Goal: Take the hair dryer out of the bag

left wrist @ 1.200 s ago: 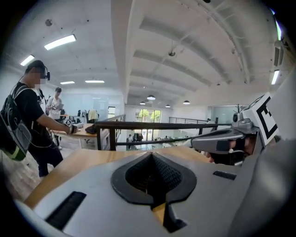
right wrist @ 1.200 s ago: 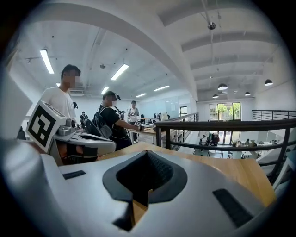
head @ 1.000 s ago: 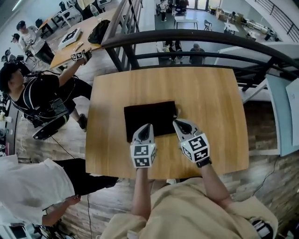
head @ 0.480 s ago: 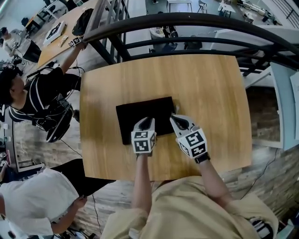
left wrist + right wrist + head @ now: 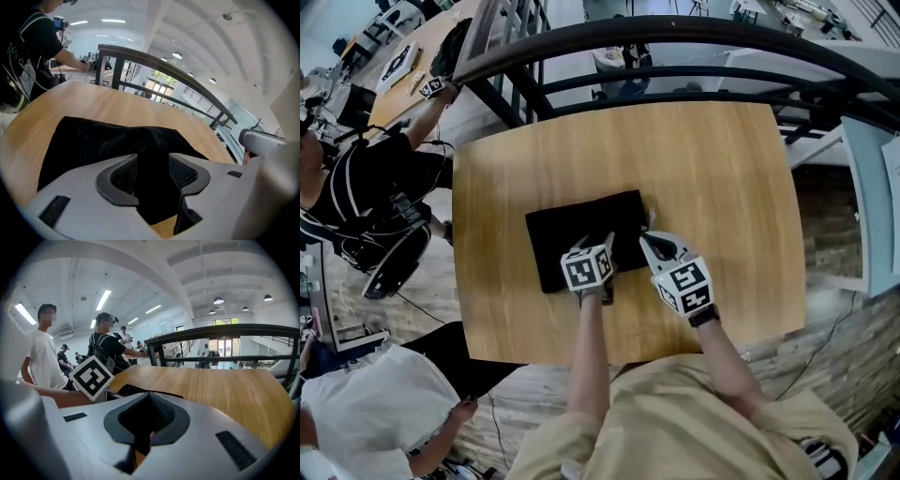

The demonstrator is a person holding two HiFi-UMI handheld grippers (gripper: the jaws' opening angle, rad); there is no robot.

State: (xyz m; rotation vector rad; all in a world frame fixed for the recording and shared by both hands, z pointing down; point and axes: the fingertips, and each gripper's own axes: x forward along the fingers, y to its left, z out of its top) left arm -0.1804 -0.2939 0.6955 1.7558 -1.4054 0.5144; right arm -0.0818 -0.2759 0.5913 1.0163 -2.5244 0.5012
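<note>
A black bag (image 5: 581,230) lies flat on the wooden table (image 5: 722,178), near its middle.

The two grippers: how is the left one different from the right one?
The grey left gripper has its jaws apart, and they have just been opening; the grey right gripper has its jaws together. The left one sits over the flat black fabric bag, with cloth between its jaws but not pinched; the right one sits at the bag's right edge, with nothing seen held. Both carry square-marker cubes.
</note>
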